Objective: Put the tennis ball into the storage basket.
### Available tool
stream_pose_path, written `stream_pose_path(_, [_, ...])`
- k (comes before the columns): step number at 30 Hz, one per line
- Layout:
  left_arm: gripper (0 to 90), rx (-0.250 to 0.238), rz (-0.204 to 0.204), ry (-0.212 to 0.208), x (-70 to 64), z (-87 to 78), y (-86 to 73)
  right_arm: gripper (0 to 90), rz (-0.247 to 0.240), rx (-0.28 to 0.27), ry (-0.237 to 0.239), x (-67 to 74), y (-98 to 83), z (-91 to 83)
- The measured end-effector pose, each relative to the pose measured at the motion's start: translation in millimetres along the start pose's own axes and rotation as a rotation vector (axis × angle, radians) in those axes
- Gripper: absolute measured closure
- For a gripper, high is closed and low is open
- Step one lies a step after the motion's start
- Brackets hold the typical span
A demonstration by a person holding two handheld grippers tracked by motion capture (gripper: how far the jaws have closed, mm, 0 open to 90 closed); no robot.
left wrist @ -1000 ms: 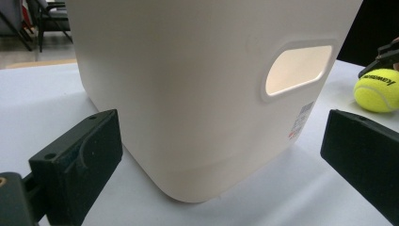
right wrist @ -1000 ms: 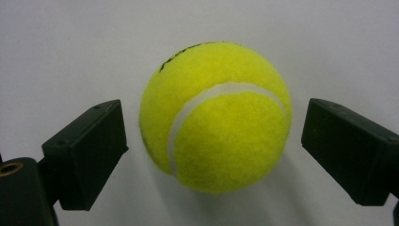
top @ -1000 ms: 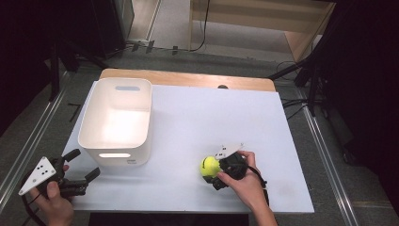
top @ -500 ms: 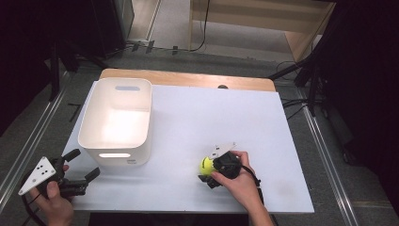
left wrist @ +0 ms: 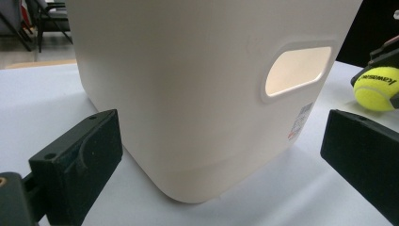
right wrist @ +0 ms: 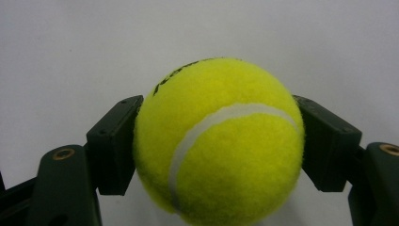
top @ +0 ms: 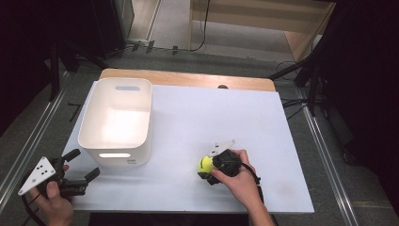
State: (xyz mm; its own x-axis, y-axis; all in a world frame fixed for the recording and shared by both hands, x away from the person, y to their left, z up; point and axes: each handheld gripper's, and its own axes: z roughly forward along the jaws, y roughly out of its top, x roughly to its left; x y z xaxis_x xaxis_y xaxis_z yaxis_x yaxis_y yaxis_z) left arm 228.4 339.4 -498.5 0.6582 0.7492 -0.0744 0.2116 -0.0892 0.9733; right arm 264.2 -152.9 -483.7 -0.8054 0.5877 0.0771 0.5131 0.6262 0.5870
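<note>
On white table [top: 188,122] — right claw [top: 210,170] just clamped onto yellow tennis ball [right wrist: 219,141]; lettering unreadable.

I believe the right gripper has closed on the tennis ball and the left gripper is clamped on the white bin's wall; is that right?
Not quite. The left gripper stands open before the white bin, its jaws apart and touching nothing, as the left gripper view shows. The right gripper, whose jaws have just been closing, is indeed shut on the tennis ball.

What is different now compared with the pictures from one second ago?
The right gripper has just been closing its jaws and now clamps the tennis ball on the table. The left gripper and the white bin stayed as they were.
</note>
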Motion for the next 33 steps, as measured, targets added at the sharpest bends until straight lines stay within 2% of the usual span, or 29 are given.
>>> stream_pose_path(7, [0.0,0.001,0.002,-0.001,0.0,-0.2,0.0,22.6,-0.009,-0.016,-0.003,-2.5,5.0,-5.8])
stream_pose_path(26, [0.0,0.003,0.002,-0.003,0.0,0.1,0.0,22.7,-0.028,-0.031,0.045,-7.5,20.0,-18.0])
stream_pose_path(33, [0.0,0.002,0.002,-0.004,0.0,0.1,0.0,22.7,-0.039,-0.038,0.046,-8.8,27.3,-21.9])
